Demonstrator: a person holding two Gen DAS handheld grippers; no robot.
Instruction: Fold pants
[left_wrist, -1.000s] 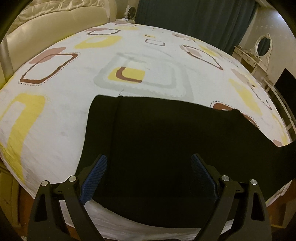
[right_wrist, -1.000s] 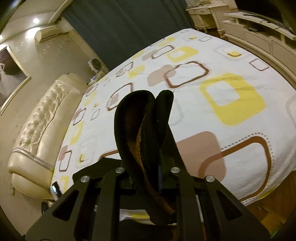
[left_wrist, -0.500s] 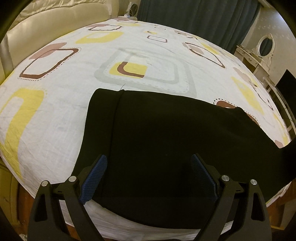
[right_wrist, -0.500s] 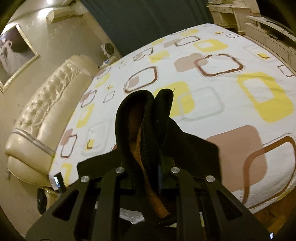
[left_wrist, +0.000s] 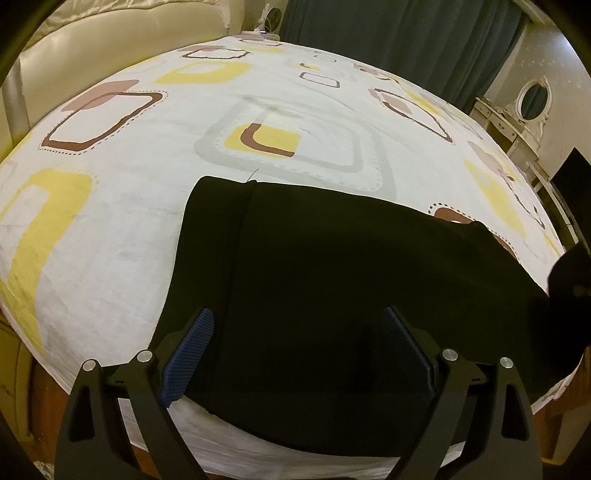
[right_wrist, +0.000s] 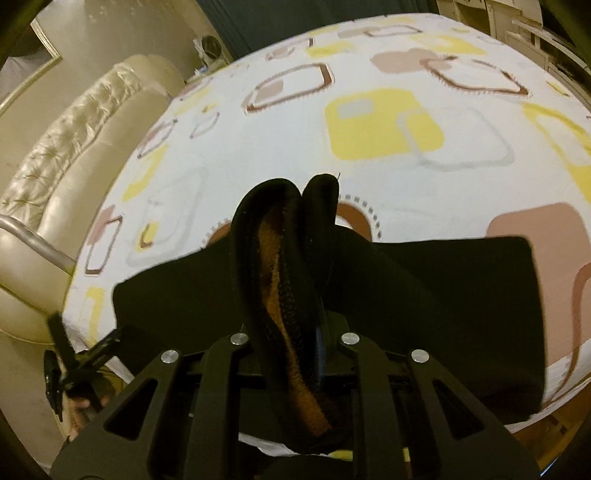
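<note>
Left gripper (left_wrist: 295, 349): jaws wide apart, holding nothing, positioned over the black pants (left_wrist: 332, 277), which lie flat near the edge of the bed (left_wrist: 122, 184). Right gripper (right_wrist: 295, 341): jaws closed tight on a bunched fold of the pants, raised above the flat portion.

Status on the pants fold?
Left tongs open over pants. Right tongs shut on bunched pants end. Rest flat on bed; nothing in the way.

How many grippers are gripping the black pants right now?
1. The right gripper is shut on a bunched end of the pants, lifted above the bed. The left gripper hovers open over the flat part, holding nothing.
</note>
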